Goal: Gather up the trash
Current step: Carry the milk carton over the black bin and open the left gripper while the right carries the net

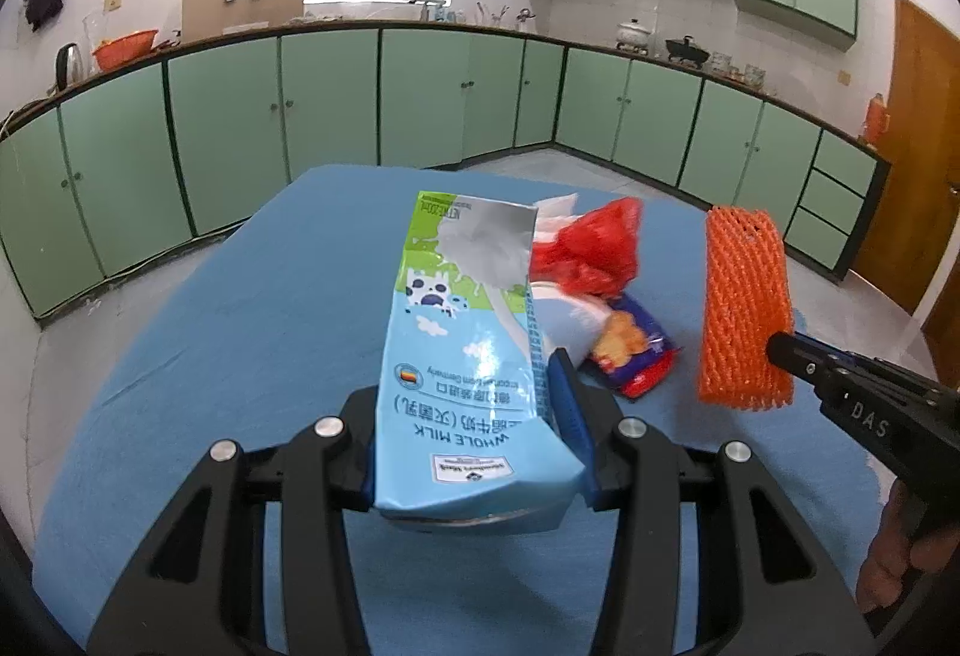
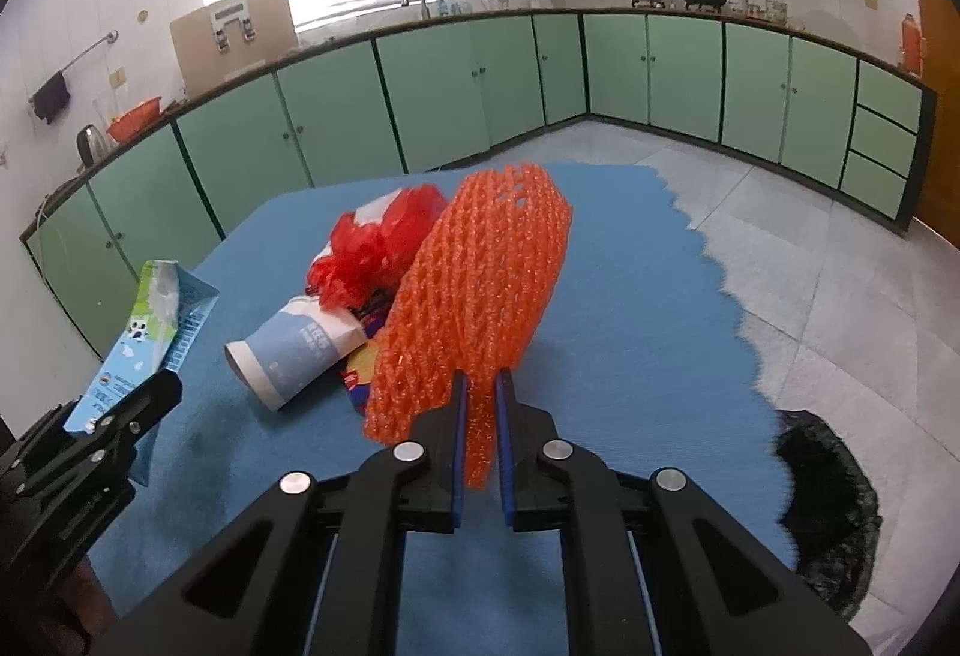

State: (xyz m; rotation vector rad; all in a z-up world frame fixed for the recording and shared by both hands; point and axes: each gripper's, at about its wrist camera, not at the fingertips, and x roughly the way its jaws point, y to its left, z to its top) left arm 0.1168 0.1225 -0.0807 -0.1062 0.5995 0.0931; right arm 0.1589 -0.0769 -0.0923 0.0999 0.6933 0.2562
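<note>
Right wrist only, black bin bag (image 2: 831, 512) beside table (image 2: 630, 296)

orange foam net (image 2: 480, 290), blue tablecloth (image 2: 630, 308)

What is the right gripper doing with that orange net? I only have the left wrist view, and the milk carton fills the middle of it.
Observer: The right gripper is shut on the orange foam net, with a strip of it pinched between the blue pads.
Operator: Any bin nearby?
Observer: Yes, a black trash bag sits low beside the right edge of the table.
Operator: What lies behind the milk carton?
Observer: A pale blue paper cup lies on its side, its far end against the red plastic bag.
</note>
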